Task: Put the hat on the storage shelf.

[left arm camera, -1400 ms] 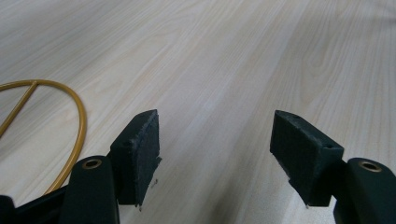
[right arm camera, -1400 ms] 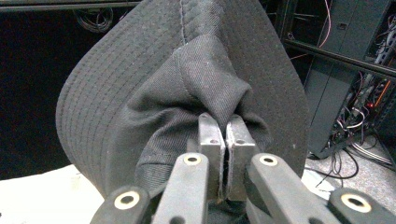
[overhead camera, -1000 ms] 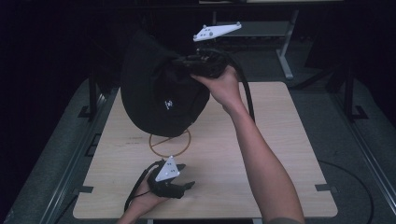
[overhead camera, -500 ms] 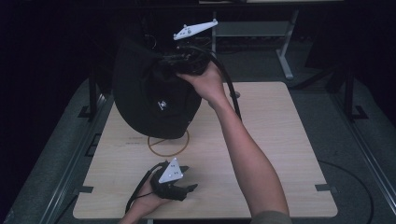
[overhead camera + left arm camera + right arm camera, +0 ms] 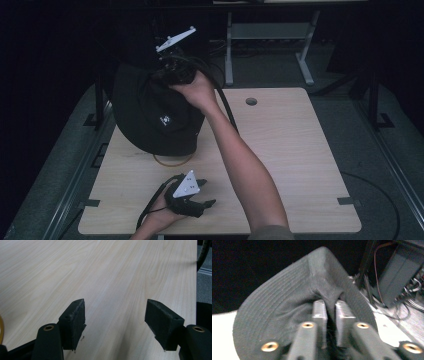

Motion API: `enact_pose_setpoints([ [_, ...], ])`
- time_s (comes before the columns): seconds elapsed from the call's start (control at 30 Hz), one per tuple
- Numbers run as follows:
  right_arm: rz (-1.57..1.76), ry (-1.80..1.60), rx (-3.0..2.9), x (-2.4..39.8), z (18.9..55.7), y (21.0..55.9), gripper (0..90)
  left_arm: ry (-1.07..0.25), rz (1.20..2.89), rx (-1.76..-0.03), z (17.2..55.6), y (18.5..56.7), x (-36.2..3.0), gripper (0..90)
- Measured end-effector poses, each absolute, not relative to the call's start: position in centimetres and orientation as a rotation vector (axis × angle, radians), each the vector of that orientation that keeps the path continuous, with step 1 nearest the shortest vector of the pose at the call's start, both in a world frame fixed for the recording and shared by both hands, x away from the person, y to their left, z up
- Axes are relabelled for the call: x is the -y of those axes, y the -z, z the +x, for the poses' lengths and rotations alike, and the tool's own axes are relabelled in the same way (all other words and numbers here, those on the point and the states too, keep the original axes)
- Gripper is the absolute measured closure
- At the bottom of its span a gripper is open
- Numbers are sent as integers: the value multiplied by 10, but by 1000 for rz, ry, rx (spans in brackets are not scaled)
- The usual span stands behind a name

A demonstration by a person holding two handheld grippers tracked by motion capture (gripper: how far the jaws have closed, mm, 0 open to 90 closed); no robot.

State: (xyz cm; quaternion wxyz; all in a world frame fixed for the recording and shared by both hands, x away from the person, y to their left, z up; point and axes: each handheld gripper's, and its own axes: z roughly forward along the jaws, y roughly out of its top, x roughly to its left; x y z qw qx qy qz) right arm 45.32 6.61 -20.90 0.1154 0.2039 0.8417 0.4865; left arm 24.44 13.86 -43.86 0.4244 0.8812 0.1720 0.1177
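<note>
A black bucket hat [image 5: 150, 117] with a small white logo stands at the table's back left, its lower edge on the wood. My right gripper [image 5: 165, 77] grips it at the top. In the right gripper view the hat's brim [image 5: 279, 300] is bunched between the jaws of my right gripper [image 5: 331, 312]. These jaws have just been opening a little, and the fabric still sits pinched in the narrow gap. My left gripper [image 5: 207, 204] lies near the front edge, and in its own view my left gripper [image 5: 115, 320] stands open over bare wood.
A thin yellow ring [image 5: 172, 161] lies on the wooden table [image 5: 290, 145], partly under the hat. Its edge [image 5: 0, 327] shows at the far left of the left gripper view. A cable hole [image 5: 251, 101] is at the back. Metal frames stand behind.
My right hand has carried the hat to the left and slightly down, so it now covers more of the yellow ring. The left gripper has stayed put.
</note>
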Motion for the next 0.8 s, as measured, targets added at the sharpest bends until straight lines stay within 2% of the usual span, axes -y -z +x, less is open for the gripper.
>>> enact_pose_setpoints([
  [0.1, 623, -1392, -2518, -78, 454, 214, 646, -291, 2217, -415, 243, 439, -136, 322],
  [0.23, 610, -1369, -2549, -82, 453, 216, 641, -290, 2222, -403, 241, 440, -133, 321],
  [0.27, 595, -1391, -2551, -78, 451, 215, 590, -291, 2221, -402, 241, 439, -133, 322],
  [0.3, 595, -1391, -2551, -78, 451, 215, 590, -291, 2221, -402, 241, 439, -133, 322],
  [0.53, 600, -1542, -2494, -50, 442, 208, 486, -293, 2213, -404, 242, 438, -133, 321],
  [0.8, 624, -1603, -2469, -18, 433, 210, 432, -283, 2214, -398, 241, 440, -131, 318],
])
